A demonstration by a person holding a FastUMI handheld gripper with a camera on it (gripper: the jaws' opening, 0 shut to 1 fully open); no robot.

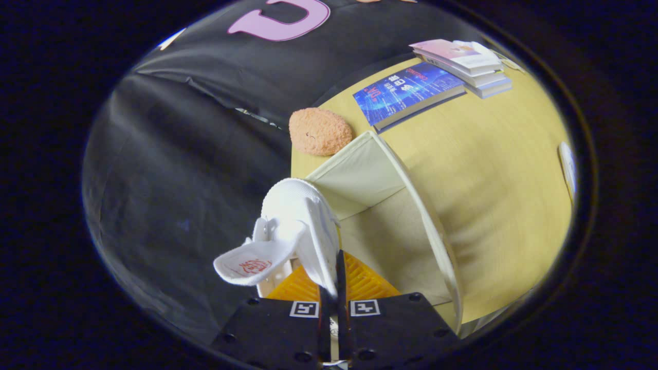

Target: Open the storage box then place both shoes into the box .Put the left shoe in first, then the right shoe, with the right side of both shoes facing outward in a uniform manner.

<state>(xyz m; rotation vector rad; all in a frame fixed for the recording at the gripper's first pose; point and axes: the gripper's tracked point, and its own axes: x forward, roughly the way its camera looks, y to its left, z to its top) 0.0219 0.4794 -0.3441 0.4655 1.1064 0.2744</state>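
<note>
Shoe: we see one white shoe (298,226), pinched at its upper edge between the fingers and hanging over the near left corner of the box; its toe points to 12 o'clock from the fingertips and its tongue flops out toward 9 o'clock. We cannot tell whether it is the left or the right shoe.
Gripper: the gripper (336,285) has its orange fingers (367,282) pressed almost together, with only a thin fold of the shoe's fabric between them.
Storage box: the beige fabric box (380,216) stands open just ahead of the fingers, at 1 o'clock from the shoe. We see bare inner walls; part of its inside is hidden by the shoe and the fingers.
Table: the yellow wooden table (493,185) carries the box.
Plush item: an orange fuzzy oval object (320,131) lies just beyond the box's far corner, at 12 o'clock from the shoe.
Books: a blue book (408,94) lies flat beyond the box at 1 o'clock, and a stack of books (470,64) sits just behind it.
</note>
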